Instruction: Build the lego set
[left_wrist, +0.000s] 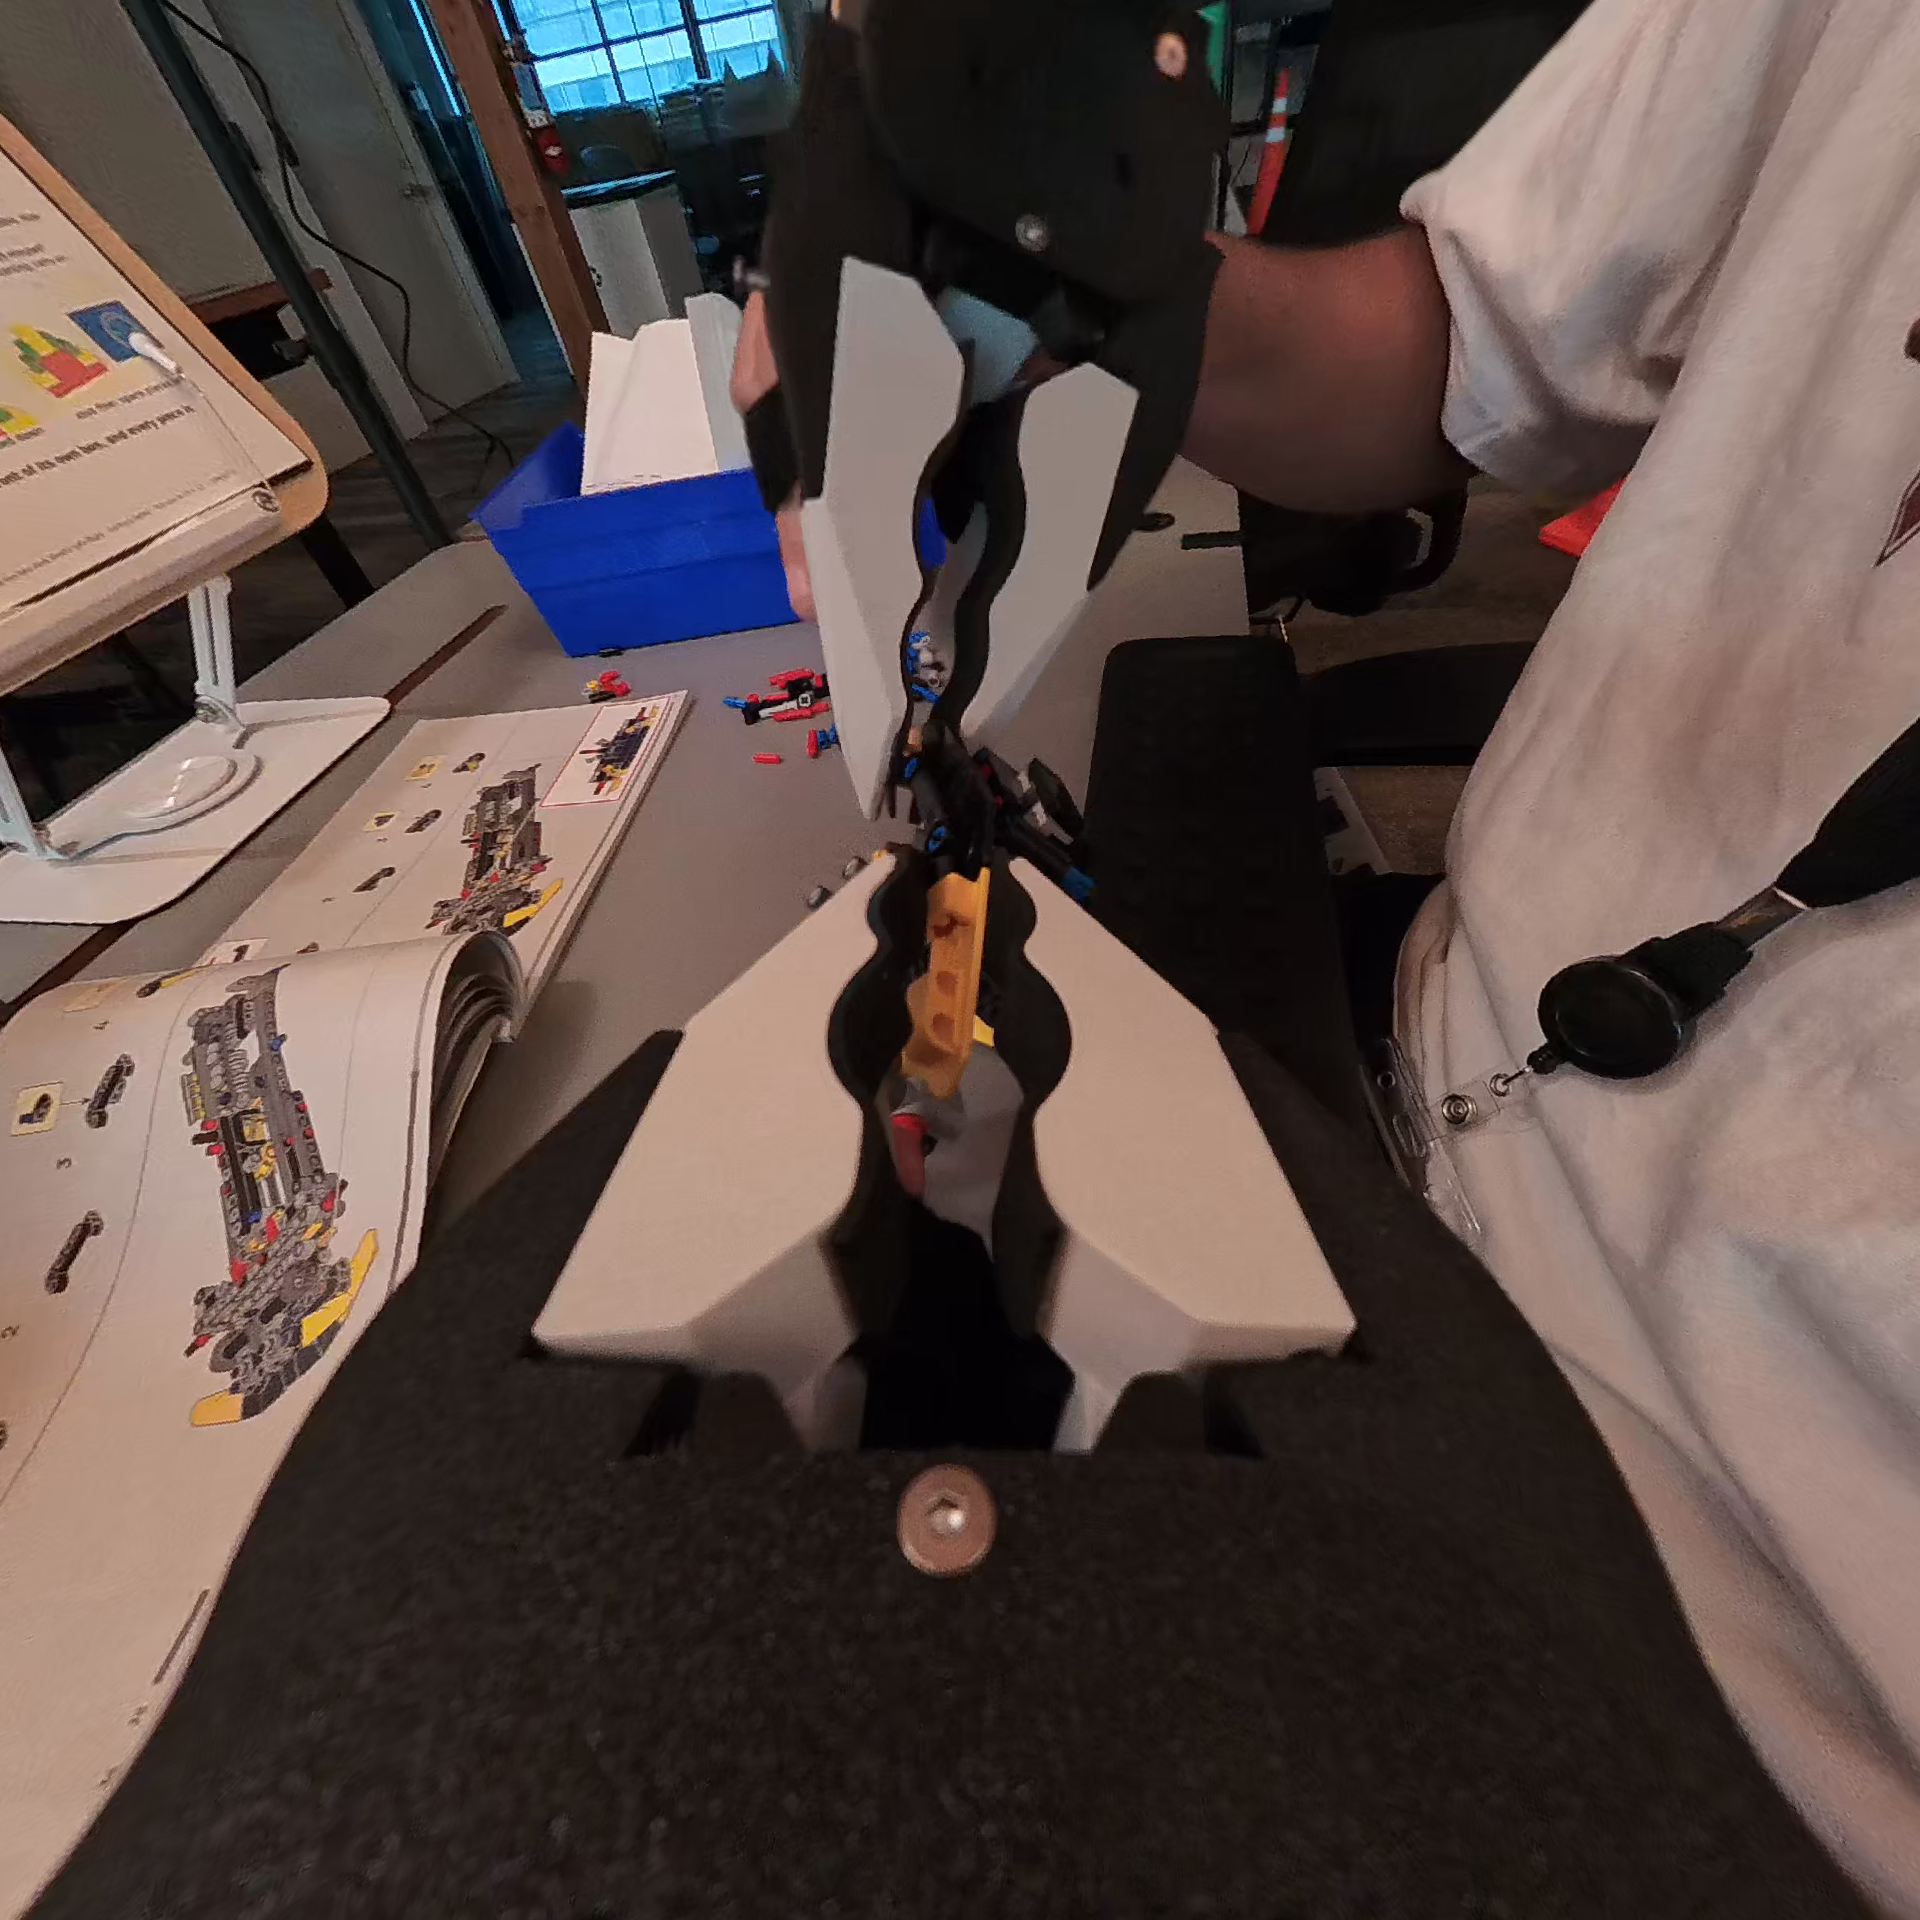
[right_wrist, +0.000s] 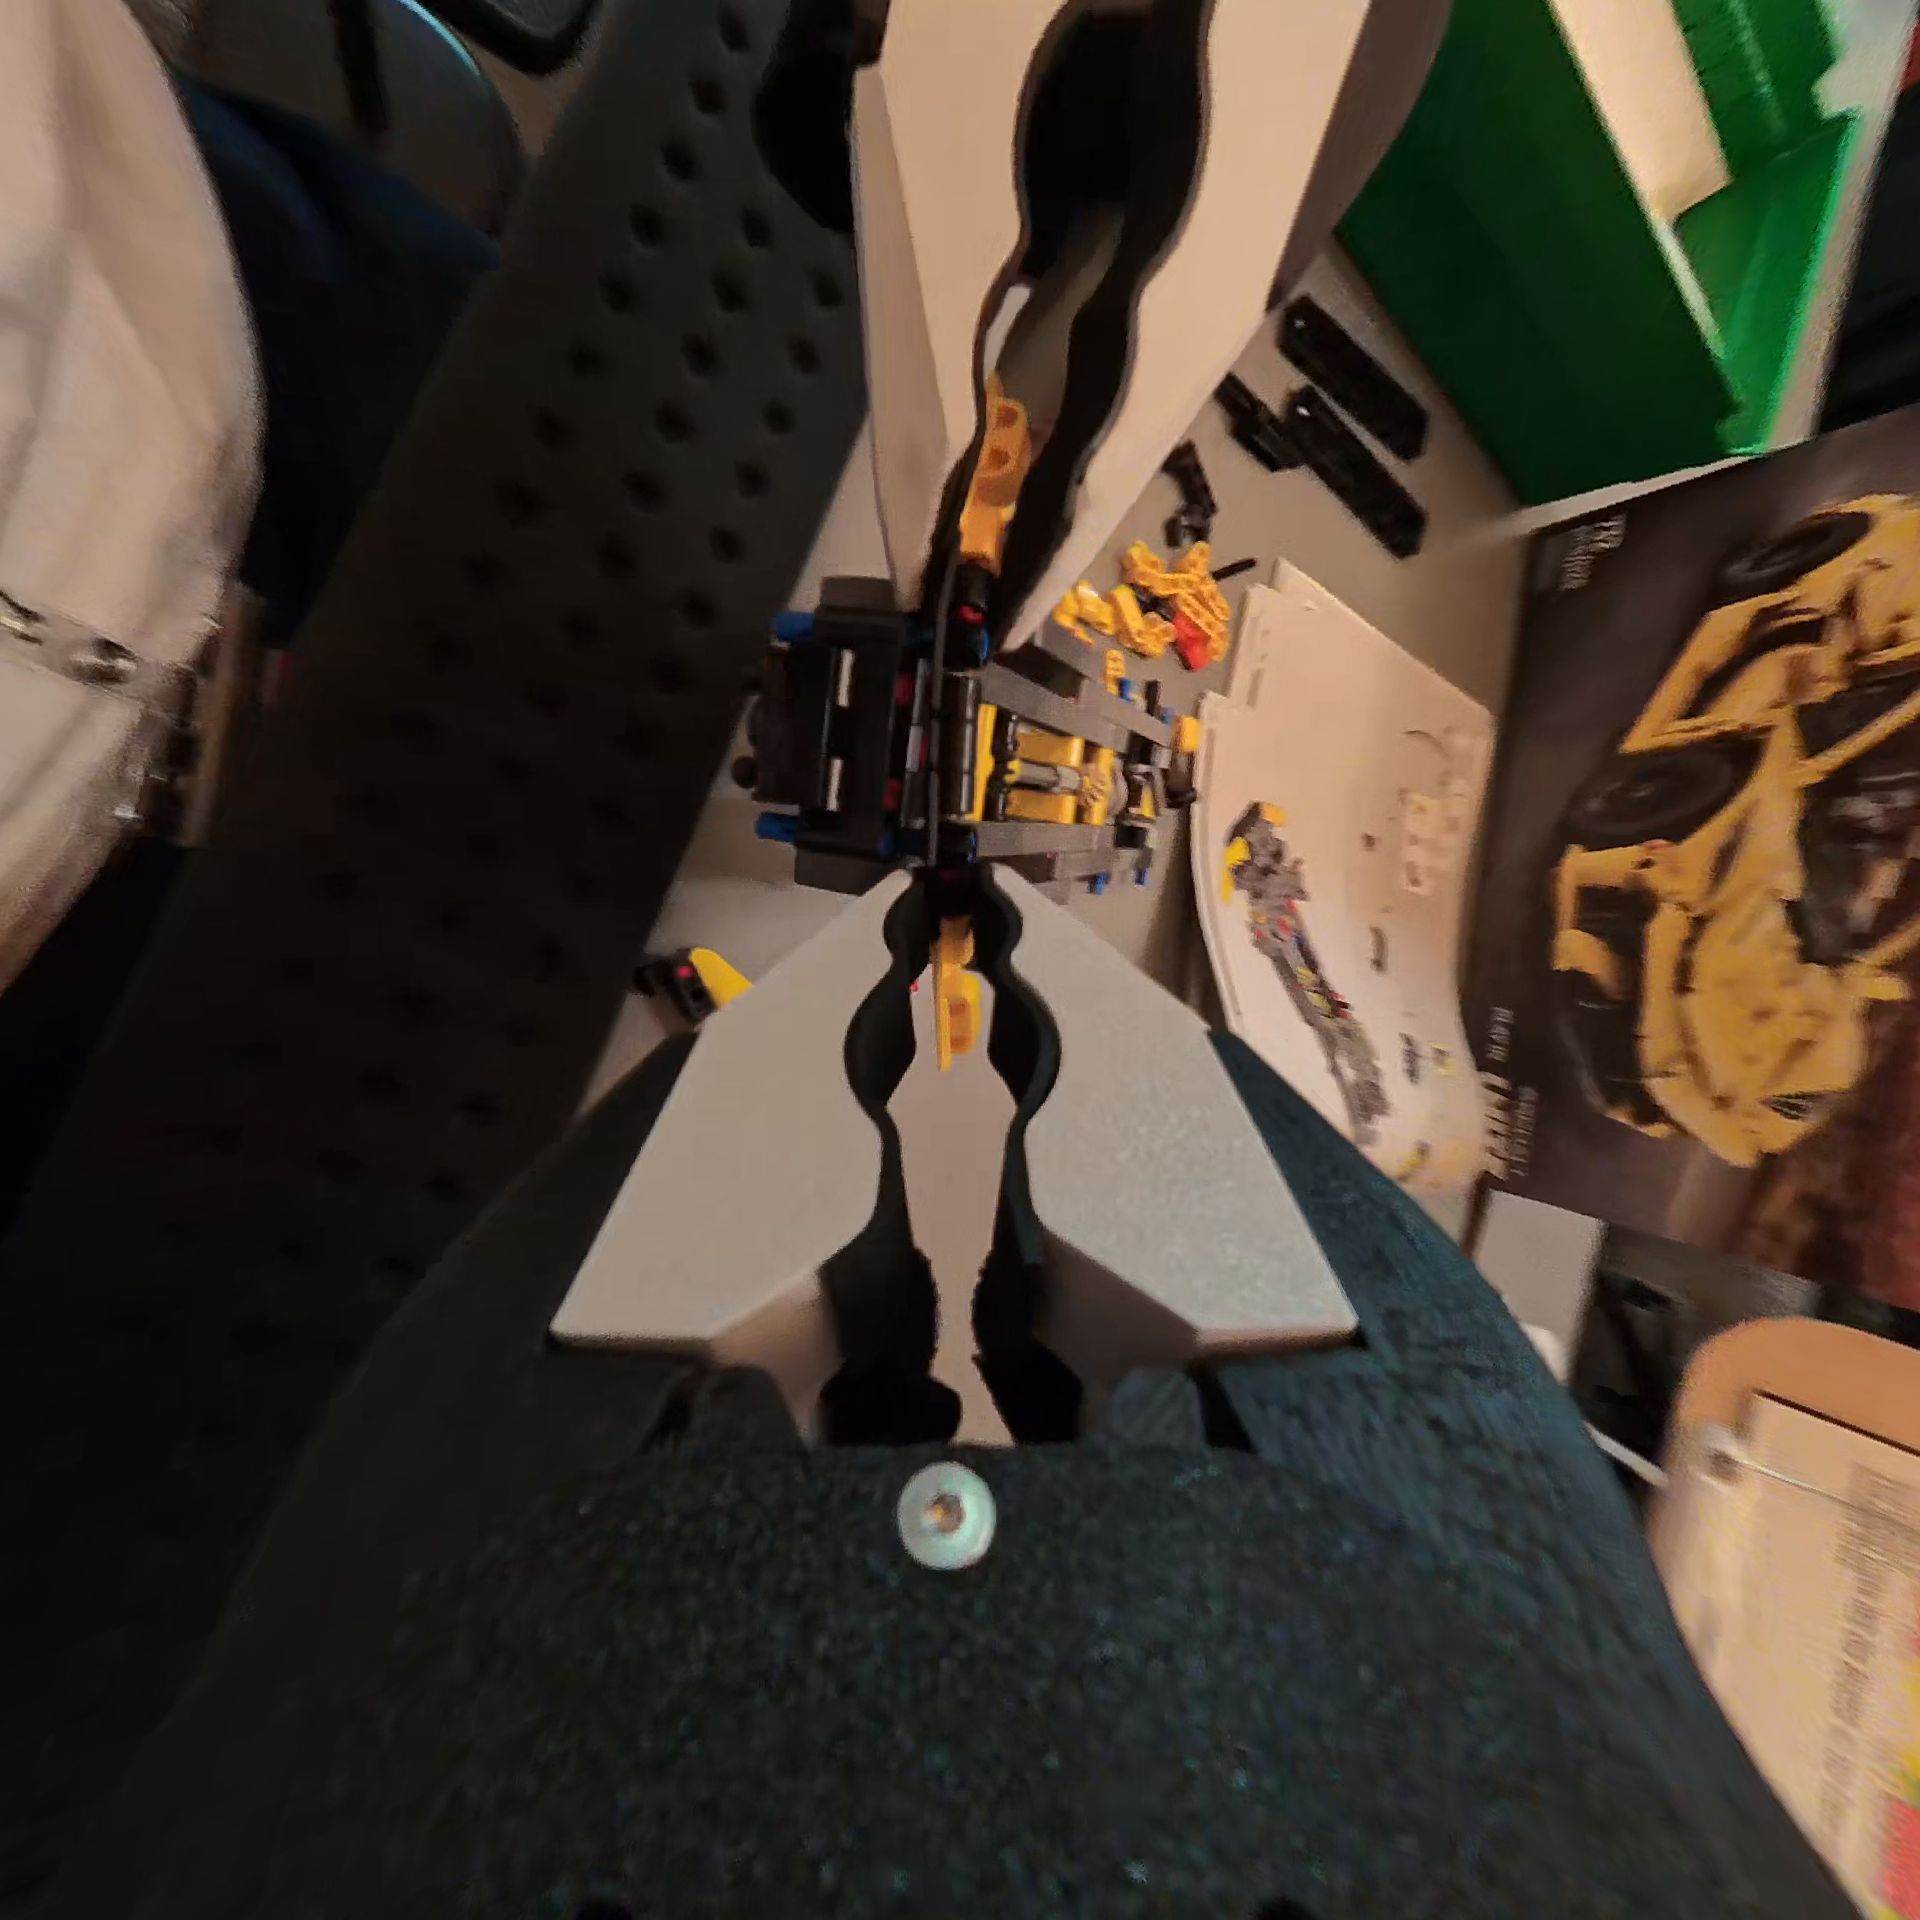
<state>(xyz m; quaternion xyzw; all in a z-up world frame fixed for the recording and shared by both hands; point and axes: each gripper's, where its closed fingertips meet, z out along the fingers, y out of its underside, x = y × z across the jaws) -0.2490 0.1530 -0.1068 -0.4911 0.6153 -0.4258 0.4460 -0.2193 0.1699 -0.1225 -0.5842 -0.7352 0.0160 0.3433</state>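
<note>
Chassis (right_wrist: 935, 769) of the yellow-and-black lego car hung above the table, between the two tools. Left gripper (left_wrist: 940, 883) was clamped on one yellow beam (left_wrist: 948, 977), right gripper (right_wrist: 948, 883) on another (right_wrist: 956, 997). Mid-assembly, seemingly; next likely calls for aligned pressing.

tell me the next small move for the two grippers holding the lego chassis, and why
Probably press the two ends gently toward each other. The left gripper is shut on a yellow holed beam, the right gripper on another yellow beam, both at the black and yellow chassis held off the grey table.
</note>
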